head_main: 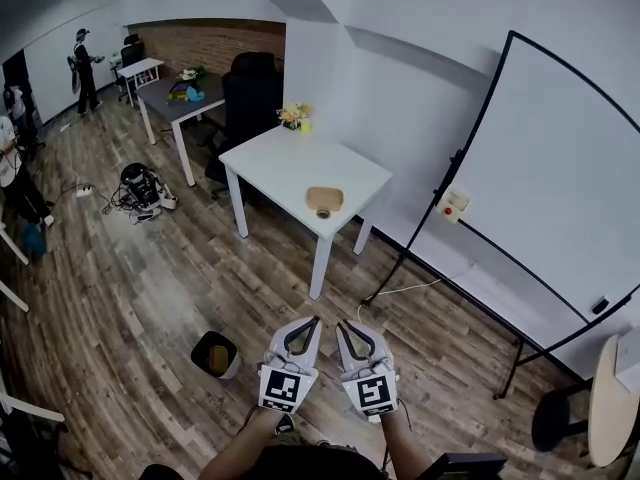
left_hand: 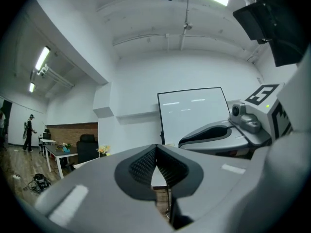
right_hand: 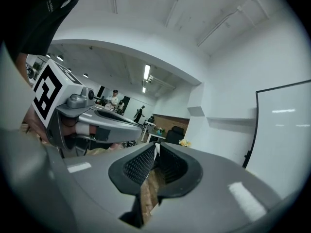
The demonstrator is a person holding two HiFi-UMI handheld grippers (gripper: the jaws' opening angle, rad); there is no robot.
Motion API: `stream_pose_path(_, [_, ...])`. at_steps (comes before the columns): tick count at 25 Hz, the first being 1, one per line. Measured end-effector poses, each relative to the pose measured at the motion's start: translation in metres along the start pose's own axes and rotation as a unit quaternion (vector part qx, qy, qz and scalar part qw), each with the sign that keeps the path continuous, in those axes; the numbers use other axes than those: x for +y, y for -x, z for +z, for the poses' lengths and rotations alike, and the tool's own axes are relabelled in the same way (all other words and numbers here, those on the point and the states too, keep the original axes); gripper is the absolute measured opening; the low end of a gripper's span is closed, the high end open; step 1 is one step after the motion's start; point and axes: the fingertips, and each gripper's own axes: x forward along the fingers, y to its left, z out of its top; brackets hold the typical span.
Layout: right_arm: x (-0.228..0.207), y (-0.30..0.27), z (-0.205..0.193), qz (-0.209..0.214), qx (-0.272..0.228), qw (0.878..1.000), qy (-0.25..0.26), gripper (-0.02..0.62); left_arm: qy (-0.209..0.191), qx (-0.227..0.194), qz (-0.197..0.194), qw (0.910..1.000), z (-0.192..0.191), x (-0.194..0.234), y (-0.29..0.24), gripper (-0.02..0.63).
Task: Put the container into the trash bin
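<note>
The left tongs (head_main: 316,320) and right tongs (head_main: 340,324) are held closed and empty, side by side; the container (head_main: 325,199) is seen on the surface (head_main: 280,163).

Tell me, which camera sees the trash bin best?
The head view. It looks down on the trash bin, which stands on the wooden floor with its open top showing. Neither gripper view shows the bin at all.

Head view looks steeply down from above; the 2 gripper views face level, sharing the whiteboard (head_main: 560,168).
</note>
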Motion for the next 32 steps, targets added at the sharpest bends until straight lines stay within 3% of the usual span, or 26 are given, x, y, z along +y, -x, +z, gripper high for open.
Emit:
stream_pose_path(12, [-0.031, -0.110, -0.037, -0.011, 0.049, 0.999, -0.022, 0.046, 0.012, 0.031, -0.028, 0.9990, -0.047, 0.082, -0.073, 0.000])
stream_pose_path(18, [-0.096, -0.187, -0.078, -0.004, 0.049, 0.998, -0.043, 0.046, 0.019, 0.072, -0.035, 0.9966, -0.076, 0.109, -0.160, 0.000])
stream_pose_path(21, [-0.149, -0.232, -0.090, -0.006, 0.040, 0.998, -0.056, 0.048, -0.016, 0.088, -0.045, 0.9950, -0.073, 0.122, -0.222, 0.000])
stream_pose_path(28, [-0.229, -0.315, -0.128, 0.027, 0.031, 0.998, -0.055, 0.048, -0.035, 0.102, -0.002, 0.9942, -0.094, 0.161, -0.327, 0.000])
stream_pose_path(32, [-0.244, -0.353, -0.139, 0.052, 0.045, 0.996, -0.052, 0.048, -0.009, 0.109, 0.011, 0.9939, -0.107, 0.184, -0.364, 0.000])
